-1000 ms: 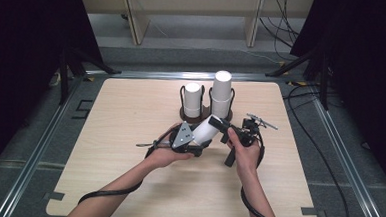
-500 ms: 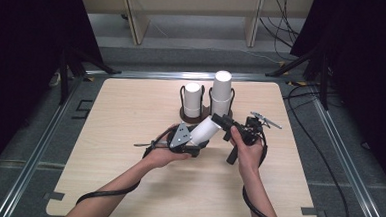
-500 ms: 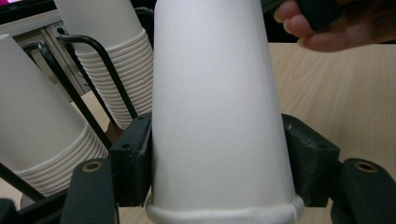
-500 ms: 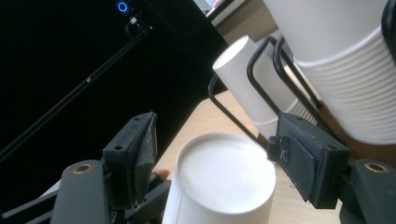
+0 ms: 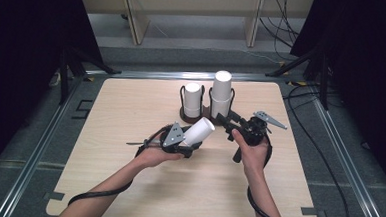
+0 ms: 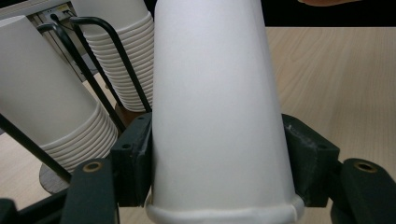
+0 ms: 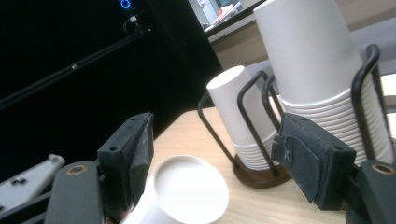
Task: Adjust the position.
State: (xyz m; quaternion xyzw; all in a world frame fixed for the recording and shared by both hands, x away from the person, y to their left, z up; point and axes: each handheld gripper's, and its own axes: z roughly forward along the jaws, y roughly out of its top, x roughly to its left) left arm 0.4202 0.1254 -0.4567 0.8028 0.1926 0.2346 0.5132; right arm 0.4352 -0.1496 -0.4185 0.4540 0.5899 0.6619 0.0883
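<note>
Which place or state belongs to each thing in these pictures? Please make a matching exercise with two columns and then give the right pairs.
Things:
1. loose paper cup
2. taller cup stack
3. shorter cup stack
4. right gripper

Places or states:
A. left side of the wire holder
B. jaws open, nothing pressed between them
C. clamped on its side in the left gripper
D. right side of the wire holder

Pairs: 1-C, 2-D, 3-A, 4-B. The right gripper's jaws have just been opening, next to the loose paper cup's base.
</note>
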